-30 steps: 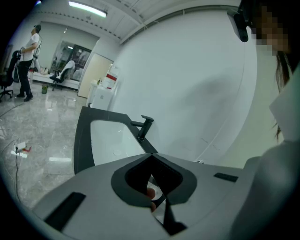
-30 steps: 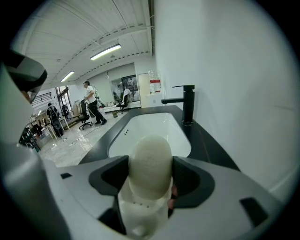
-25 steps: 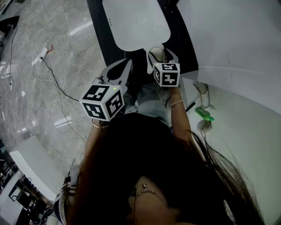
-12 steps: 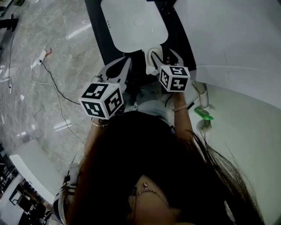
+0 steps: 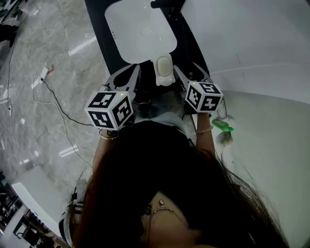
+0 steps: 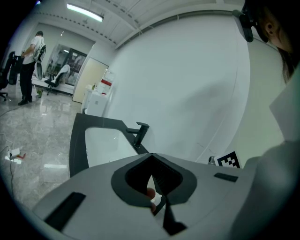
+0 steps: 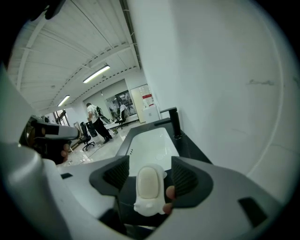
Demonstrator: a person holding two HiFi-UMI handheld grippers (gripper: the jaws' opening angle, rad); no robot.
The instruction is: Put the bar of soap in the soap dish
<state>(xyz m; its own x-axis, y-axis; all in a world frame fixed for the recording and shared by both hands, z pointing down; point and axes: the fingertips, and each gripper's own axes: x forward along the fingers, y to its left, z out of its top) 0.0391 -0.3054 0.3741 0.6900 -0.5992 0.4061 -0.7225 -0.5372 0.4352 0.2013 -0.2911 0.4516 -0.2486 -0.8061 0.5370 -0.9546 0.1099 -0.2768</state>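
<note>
A cream bar of soap (image 5: 163,65) lies in a white soap dish (image 5: 164,80) on the black counter, just in front of the basin. In the right gripper view the soap (image 7: 148,182) fills the dish (image 7: 146,208), which stands beyond and between the jaws. My right gripper (image 5: 190,72) is open and empty, a little to the right of the dish and apart from it. My left gripper (image 5: 135,69) hovers left of the dish with its jaws shut on nothing I can see; in the left gripper view the gripper (image 6: 153,157) hides the dish.
A white basin (image 5: 138,31) is set in the black counter (image 5: 99,29), with a black faucet (image 5: 167,5) at its far side. A white wall runs along the right. A green object (image 5: 224,127) lies low at the right. A cable (image 5: 53,92) trails over the marble floor at the left.
My right gripper, which was round the soap over the dish, has opened and drawn back to the right. The soap now rests in the dish. The left gripper has barely moved.
</note>
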